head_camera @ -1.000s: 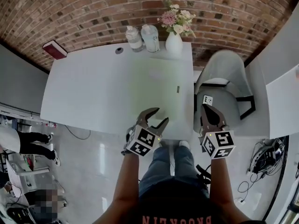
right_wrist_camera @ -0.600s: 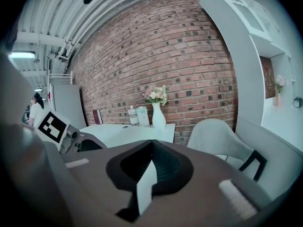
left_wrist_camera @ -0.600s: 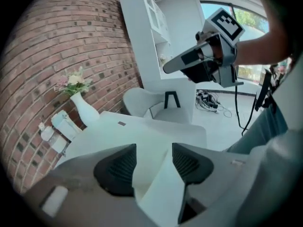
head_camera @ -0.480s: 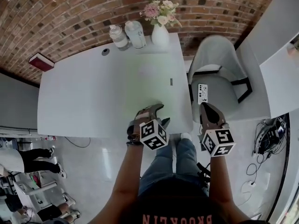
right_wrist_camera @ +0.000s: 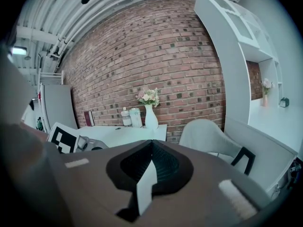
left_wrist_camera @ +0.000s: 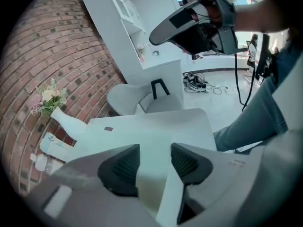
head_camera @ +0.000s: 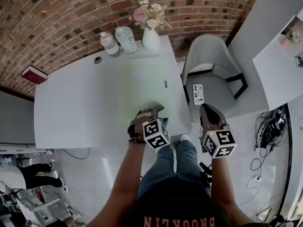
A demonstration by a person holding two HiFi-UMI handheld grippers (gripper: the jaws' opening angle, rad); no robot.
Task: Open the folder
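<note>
A pale, almost white folder (head_camera: 151, 91) lies flat on the right part of the white table (head_camera: 80, 103), with a small dark clasp (head_camera: 165, 84) near its right edge. My left gripper (head_camera: 160, 111) points steeply down over the folder's near edge. Its jaws are closing but still stand apart, and in the left gripper view (left_wrist_camera: 155, 157) the folder (left_wrist_camera: 154, 131) shows through the gap with no pad pressing on it. My right gripper (head_camera: 207, 109) hangs off the table's right side, near the chair. In its own view the right gripper (right_wrist_camera: 151, 148) is shut on nothing.
At the table's far edge stand a white vase of flowers (head_camera: 150, 37) and two bottles (head_camera: 118, 40); a red book (head_camera: 34, 74) lies at the far left corner. A grey chair (head_camera: 213, 65) holding a white remote (head_camera: 198, 93) stands right of the table.
My left gripper has rolled and sunk onto the folder's near edge. The right gripper has shifted only slightly. The head view has swung, so the table now sits further left.
</note>
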